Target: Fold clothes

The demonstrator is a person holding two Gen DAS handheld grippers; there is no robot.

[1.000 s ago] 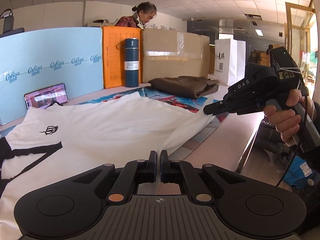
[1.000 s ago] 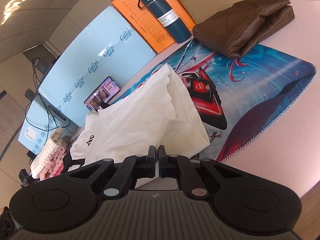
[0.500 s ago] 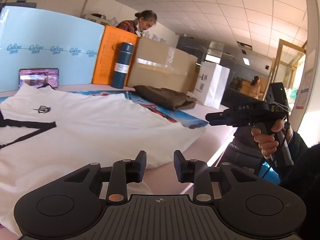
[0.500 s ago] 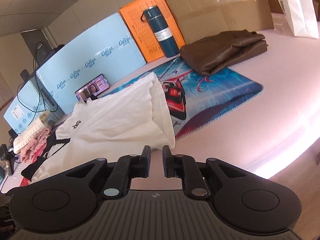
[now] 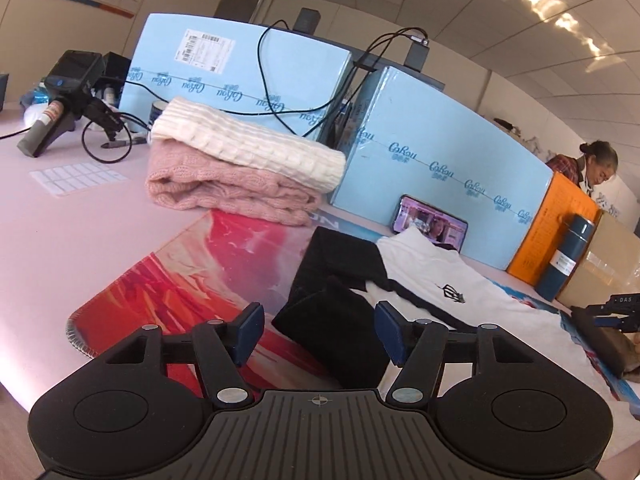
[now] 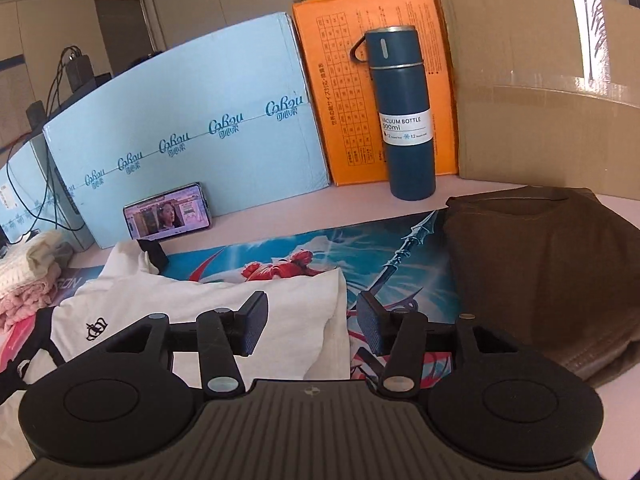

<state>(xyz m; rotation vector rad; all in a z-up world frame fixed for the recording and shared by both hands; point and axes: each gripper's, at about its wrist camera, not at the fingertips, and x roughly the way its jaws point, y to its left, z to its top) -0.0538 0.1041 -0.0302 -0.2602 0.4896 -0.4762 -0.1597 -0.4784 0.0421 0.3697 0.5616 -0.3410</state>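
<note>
Left wrist view: the left gripper point(image 5: 319, 332) is held low over a printed desk mat point(image 5: 208, 272), its two blue-padded fingers point(image 5: 249, 330) spread wide apart with nothing between them. Just ahead of the gap lies the black sleeve point(image 5: 340, 312) of a white T-shirt point(image 5: 460, 304), which stretches away ahead and to the right of the gripper, a small crown logo on its chest. Farther ahead and to the left sits a stack of folded knitwear point(image 5: 244, 168), cream on top of pink. Behind it stand pale blue boxes point(image 5: 432, 152), with a lit phone point(image 5: 430, 226) leaning on one. At the far right edge the tip of the other gripper shows, above a folded brown garment. Right wrist view: the right gripper point(image 6: 312, 326) also has its fingers point(image 6: 254, 326) wide apart and empty. The white T-shirt point(image 6: 224, 312) lies under and to the left of the left finger, its folded edge point(image 6: 338, 320) falling inside the gap; I cannot tell whether the fingers touch the cloth. To the right rests a folded brown garment point(image 6: 540, 280). Straight ahead stands a dark blue vacuum bottle point(image 6: 404, 116), upright against an orange box point(image 6: 340, 92), with a cardboard box point(image 6: 540, 92) to the right and the phone point(image 6: 167, 216) ahead to the left.
</note>
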